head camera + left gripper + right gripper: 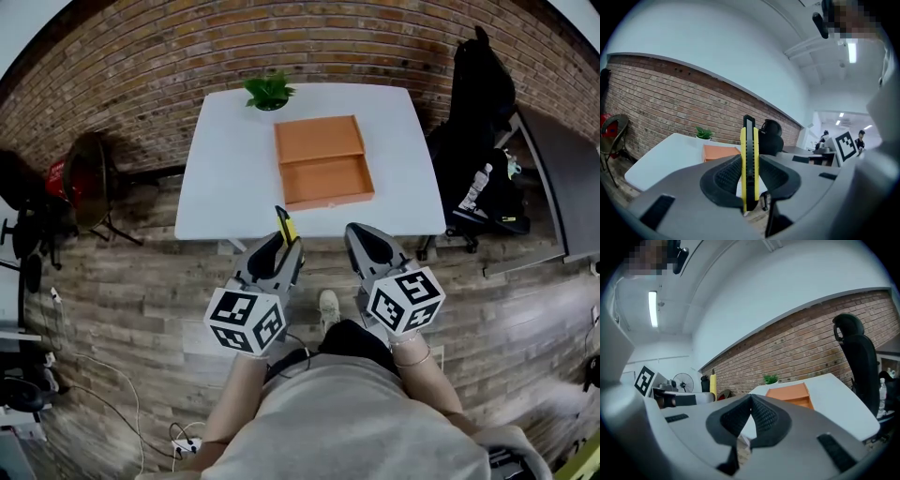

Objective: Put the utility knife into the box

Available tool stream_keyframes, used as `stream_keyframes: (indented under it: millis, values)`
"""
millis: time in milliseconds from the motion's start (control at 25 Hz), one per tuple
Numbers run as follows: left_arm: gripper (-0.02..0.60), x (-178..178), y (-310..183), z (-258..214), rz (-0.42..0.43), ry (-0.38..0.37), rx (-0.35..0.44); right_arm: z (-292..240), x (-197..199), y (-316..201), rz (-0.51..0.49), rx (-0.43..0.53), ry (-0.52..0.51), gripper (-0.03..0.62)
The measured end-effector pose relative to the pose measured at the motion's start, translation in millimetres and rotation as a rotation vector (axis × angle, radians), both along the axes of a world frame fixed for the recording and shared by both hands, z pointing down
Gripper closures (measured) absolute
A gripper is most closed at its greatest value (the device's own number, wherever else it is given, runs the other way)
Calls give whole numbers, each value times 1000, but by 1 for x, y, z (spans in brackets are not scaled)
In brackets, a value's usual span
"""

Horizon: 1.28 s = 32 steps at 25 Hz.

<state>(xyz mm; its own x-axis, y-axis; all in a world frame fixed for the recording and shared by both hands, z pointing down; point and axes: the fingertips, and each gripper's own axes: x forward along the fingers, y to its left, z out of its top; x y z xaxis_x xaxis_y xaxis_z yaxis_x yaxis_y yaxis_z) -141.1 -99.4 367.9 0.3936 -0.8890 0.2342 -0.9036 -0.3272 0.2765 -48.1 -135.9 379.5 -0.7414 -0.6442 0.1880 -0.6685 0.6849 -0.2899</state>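
The left gripper [281, 246] was clamped on the utility knife [284, 225], its ribbed pads pressing the yellow-and-black handle from both sides. In the left gripper view the knife stood upright between the jaws, its end rising well above them. The right gripper [367, 242] hung beside it at lower centre of the head view, jaws together at the tips with nothing between them.

Both grippers were short of the white table [225, 169], over the wooden floor. The orange box [323, 161] lay up-frame of them on the table, open, with two compartments, its long axis running up the frame. Both grippers looked about equally near it, so I judged the knife had to travel straight up-frame over the table's near edge.
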Motion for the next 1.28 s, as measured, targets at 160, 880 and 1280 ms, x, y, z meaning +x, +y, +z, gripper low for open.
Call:
stream_keyframes:
  millis: [160, 880, 1280]
  values:
    - [469, -1, -47, -7, -14, 1, 13, -1, -4, -49, -28, 3, 4, 595]
    - [469, -8, -153, 11, -49, 11, -56, 12, 3, -163, -30, -50, 20, 595]
    - [471, -19, -184, 20, 19, -23, -95, 27, 4, -179, 46, -100, 20, 595]
